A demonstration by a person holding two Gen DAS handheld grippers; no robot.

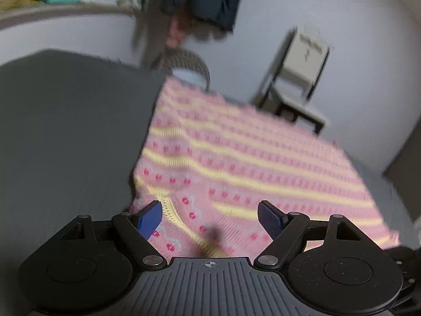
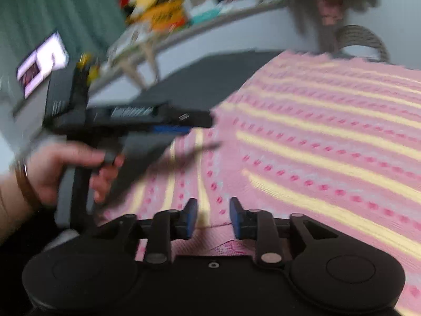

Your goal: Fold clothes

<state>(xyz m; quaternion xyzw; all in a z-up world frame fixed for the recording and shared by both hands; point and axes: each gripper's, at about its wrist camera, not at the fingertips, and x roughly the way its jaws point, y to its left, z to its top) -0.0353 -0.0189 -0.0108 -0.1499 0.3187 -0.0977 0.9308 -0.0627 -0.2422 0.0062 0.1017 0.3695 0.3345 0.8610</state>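
— What's on the table (image 1: 65, 131)?

— A pink knitted sweater (image 1: 250, 158) with yellow stripes and rows of darker pink dots, spread over the dark grey top. One part near the left edge, a sleeve I think, lies folded across the body, its stripes running the other way.

— And the two grippers?

— The left gripper (image 1: 210, 218) hovers low over the near edge of the knit, its blue fingers (image 1: 150, 220) spread wide with nothing between them. From the other side you can see a hand (image 2: 65, 168) wrapped round its handle. The right gripper (image 2: 213, 217) sits over the hem, fingers partly apart, a narrower gap, also empty as far as I can tell. Everything's blurred.

— How would that sweater handle?

— Soft and limp, I'd judge, fairly light, with a stretchy open knit that sags and could snag on a fingertip. I'd pinch it at the hem corners or a shoulder seam, where the fabric is doubled, and lift both sides together.
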